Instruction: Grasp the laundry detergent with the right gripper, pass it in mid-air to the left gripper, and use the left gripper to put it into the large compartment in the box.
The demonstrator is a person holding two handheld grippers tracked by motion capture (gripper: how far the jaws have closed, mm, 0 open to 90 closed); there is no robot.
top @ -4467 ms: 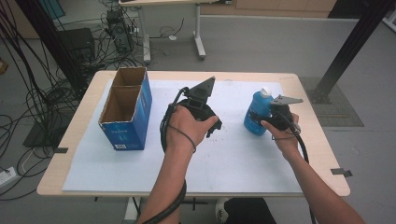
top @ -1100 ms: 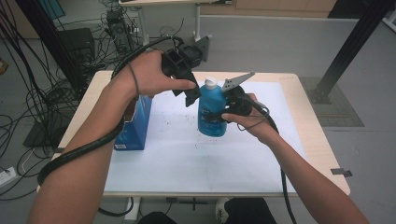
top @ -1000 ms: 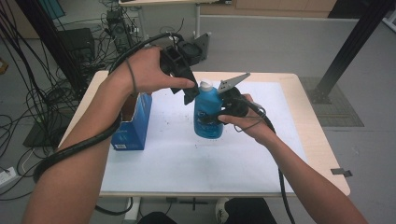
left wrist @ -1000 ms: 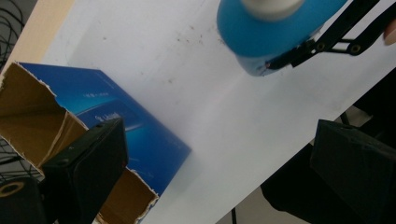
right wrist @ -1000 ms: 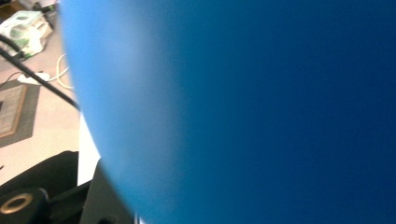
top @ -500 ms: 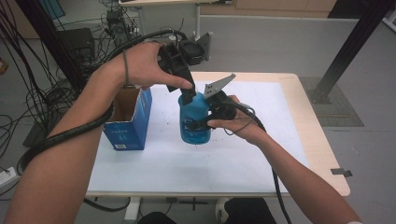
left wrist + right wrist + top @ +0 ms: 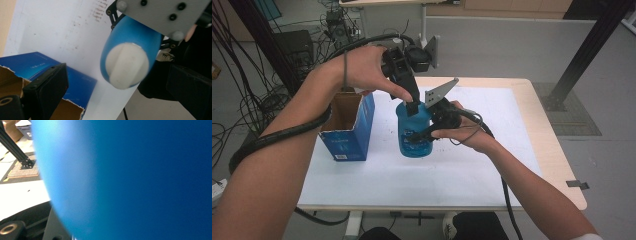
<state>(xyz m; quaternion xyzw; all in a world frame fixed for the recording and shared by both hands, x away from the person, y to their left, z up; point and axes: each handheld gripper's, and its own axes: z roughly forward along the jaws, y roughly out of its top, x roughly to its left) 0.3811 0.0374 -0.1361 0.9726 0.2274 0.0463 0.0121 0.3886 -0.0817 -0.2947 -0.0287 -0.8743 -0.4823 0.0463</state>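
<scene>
While the right gripper (image 7: pixel 419 134) clamps its jaws on the body of a blue bottle (image 7: pixel 413 131), that bottle stands upright above the white sheet (image 7: pixel 422 175) on the desk (image 7: pixel 542 145), just right of an open blue cardboard box (image 7: pixel 348 131). From above, the left gripper (image 7: pixel 411 102) points down at the bottle's white cap (image 7: pixel 126 65). In the left gripper view its jaws stand apart, one on each side of the cap, touching nothing. Blue plastic, close and blurred, fills most of the right gripper view.
</scene>
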